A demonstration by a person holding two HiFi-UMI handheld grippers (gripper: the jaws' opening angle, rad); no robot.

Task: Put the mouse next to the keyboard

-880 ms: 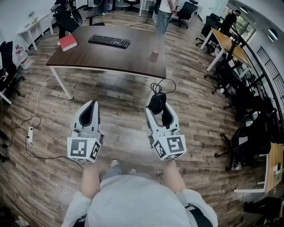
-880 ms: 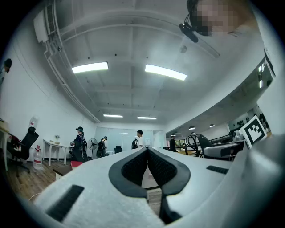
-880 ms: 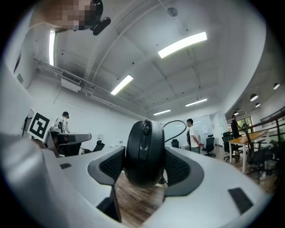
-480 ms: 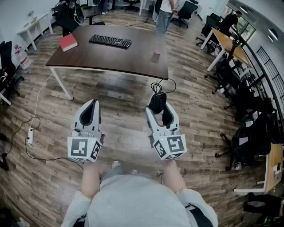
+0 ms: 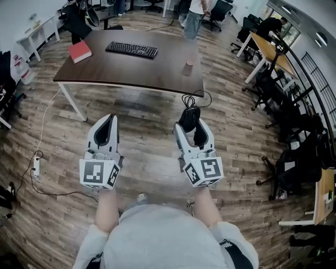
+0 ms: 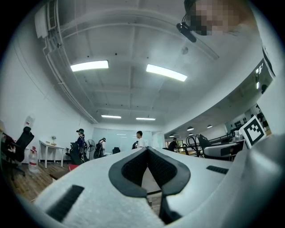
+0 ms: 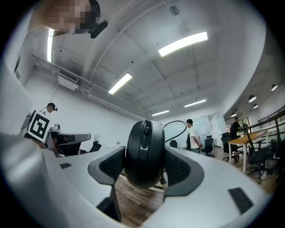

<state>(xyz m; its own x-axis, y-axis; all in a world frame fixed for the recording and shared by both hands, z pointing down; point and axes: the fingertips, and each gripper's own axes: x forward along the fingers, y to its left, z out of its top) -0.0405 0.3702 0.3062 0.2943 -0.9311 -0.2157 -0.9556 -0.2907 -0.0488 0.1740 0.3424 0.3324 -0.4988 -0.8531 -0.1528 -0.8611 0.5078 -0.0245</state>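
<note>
A black wired mouse (image 5: 189, 117) is clamped between the pads of my right gripper (image 5: 190, 126), its cable (image 5: 195, 96) looping up in front. In the right gripper view the mouse (image 7: 144, 153) fills the gap between the jaws of the right gripper (image 7: 144, 168), both pads pressing its sides. My left gripper (image 5: 108, 122) hangs beside it at the left, jaws together with nothing in them; the left gripper (image 6: 148, 156) shows its pads meeting at the tips. The black keyboard (image 5: 131, 50) lies on the far side of a dark brown table (image 5: 131, 73), well ahead of both grippers.
A red book (image 5: 80, 51) lies on the table's left end and a small cup (image 5: 189, 63) stands near its right edge. A power strip with cable (image 5: 35, 165) lies on the wooden floor at the left. Desks and office chairs (image 5: 278, 89) line the right; a person (image 5: 192, 16) stands beyond the table.
The table sits slightly lower and nearer in the head view. Both grippers hold nearly the same pose, and the right one keeps the mouse.
</note>
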